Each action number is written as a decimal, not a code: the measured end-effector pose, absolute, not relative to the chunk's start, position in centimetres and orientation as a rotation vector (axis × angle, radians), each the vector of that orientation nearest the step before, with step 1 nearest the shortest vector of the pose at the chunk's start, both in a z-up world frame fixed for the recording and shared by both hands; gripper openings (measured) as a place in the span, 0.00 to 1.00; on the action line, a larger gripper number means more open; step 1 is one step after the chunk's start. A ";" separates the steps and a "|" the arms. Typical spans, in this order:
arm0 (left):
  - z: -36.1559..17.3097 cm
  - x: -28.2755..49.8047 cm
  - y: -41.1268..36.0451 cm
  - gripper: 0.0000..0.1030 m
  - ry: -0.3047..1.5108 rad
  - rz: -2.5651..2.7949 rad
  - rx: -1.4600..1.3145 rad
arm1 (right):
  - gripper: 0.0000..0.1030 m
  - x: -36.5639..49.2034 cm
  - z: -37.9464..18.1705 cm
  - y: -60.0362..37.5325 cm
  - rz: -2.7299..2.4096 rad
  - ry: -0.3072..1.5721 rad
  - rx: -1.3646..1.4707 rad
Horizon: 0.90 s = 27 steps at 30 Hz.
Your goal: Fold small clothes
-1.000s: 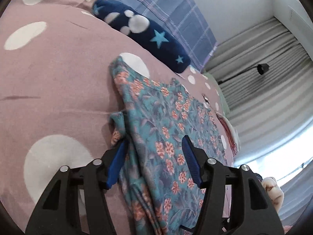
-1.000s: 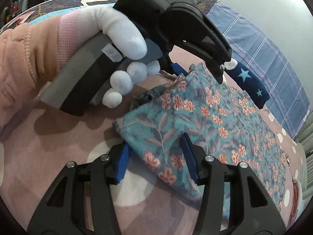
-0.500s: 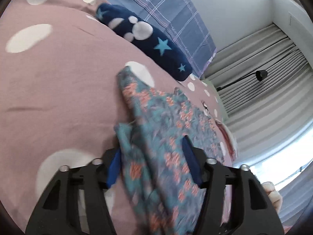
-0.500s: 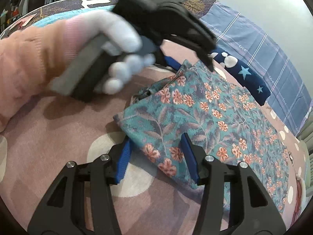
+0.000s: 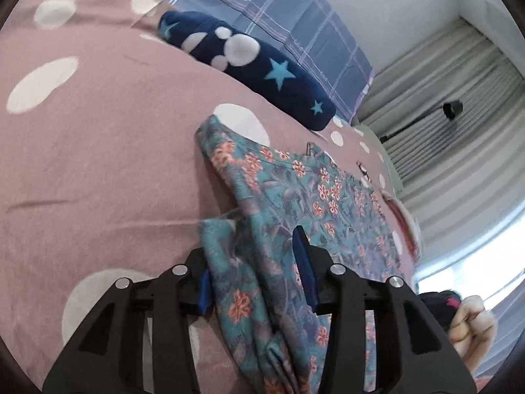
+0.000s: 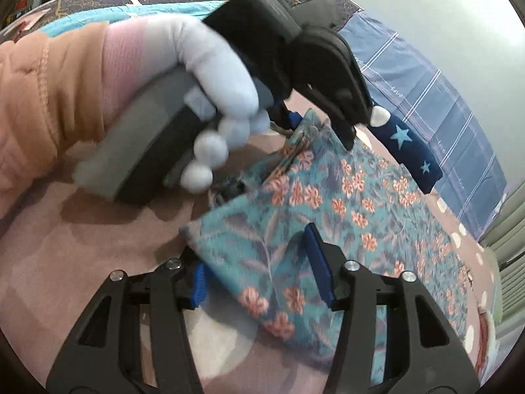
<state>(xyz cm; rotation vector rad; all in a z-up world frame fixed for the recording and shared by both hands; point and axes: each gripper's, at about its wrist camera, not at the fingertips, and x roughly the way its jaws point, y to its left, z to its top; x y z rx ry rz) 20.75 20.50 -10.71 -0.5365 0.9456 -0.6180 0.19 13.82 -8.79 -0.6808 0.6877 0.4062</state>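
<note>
The flowered garment [image 5: 295,197] lies spread on my pink spotted bedcover [image 5: 98,147], just short of the navy star cushion [image 5: 249,62]. My left gripper [image 5: 256,282] has a bunched edge of it between half-spread jaws that are opening. My right gripper [image 6: 262,266] straddles the near corner, jaws closing; whether either pair presses the cloth, I cannot tell

Black two-finger tool [image 6: 262,277], blue pads [image 6: 317,262], silver screws, white glove [image 6: 210,75], peach fleece sleeve [image 6: 39,98]
</note>
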 end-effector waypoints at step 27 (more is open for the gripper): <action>-1.7 21.5 7.2 0.11 0.938 -0.674 -0.413 | 0.09 2.1 0.7 -6.3 0.538 0.696 0.117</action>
